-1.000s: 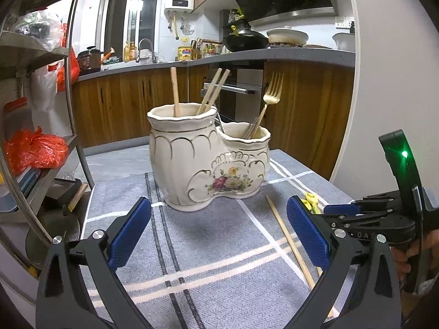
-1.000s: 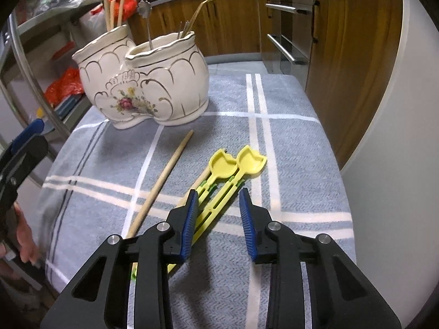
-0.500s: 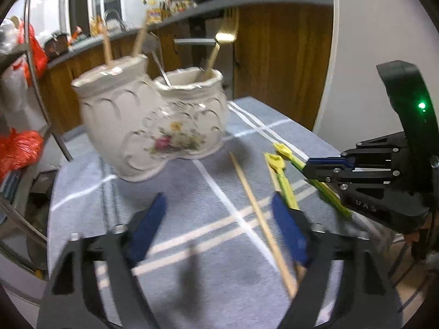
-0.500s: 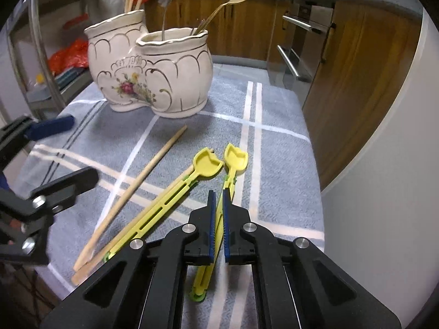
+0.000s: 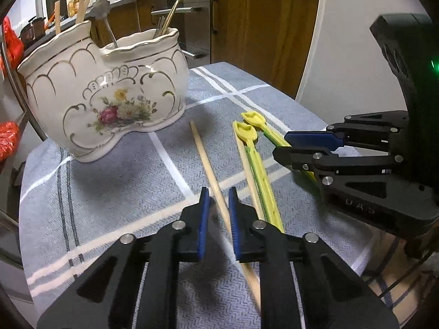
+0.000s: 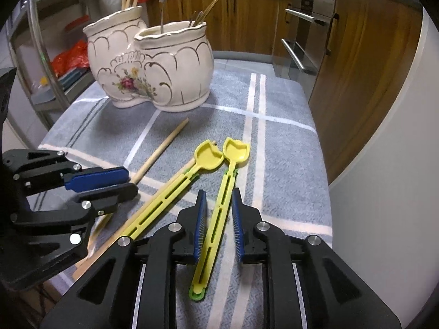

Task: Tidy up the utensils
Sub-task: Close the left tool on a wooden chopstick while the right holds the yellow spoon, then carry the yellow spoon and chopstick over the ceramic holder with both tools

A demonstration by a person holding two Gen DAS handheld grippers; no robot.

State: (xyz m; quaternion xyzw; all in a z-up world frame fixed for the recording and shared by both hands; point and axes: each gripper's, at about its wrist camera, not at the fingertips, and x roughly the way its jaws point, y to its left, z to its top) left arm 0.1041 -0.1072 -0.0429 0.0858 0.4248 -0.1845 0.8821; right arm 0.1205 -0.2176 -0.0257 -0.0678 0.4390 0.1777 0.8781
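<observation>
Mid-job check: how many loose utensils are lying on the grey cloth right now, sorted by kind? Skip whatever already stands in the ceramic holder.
Wooden chopsticks: 2 (one lies mostly hidden under a yellow spoon)
Yellow spoons: 2
Total: 4

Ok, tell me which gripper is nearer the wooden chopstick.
Left. The left gripper straddles the wooden chopstick, its jaws having just closed in on it. The right gripper sits beside it, around a yellow utensil.
</observation>
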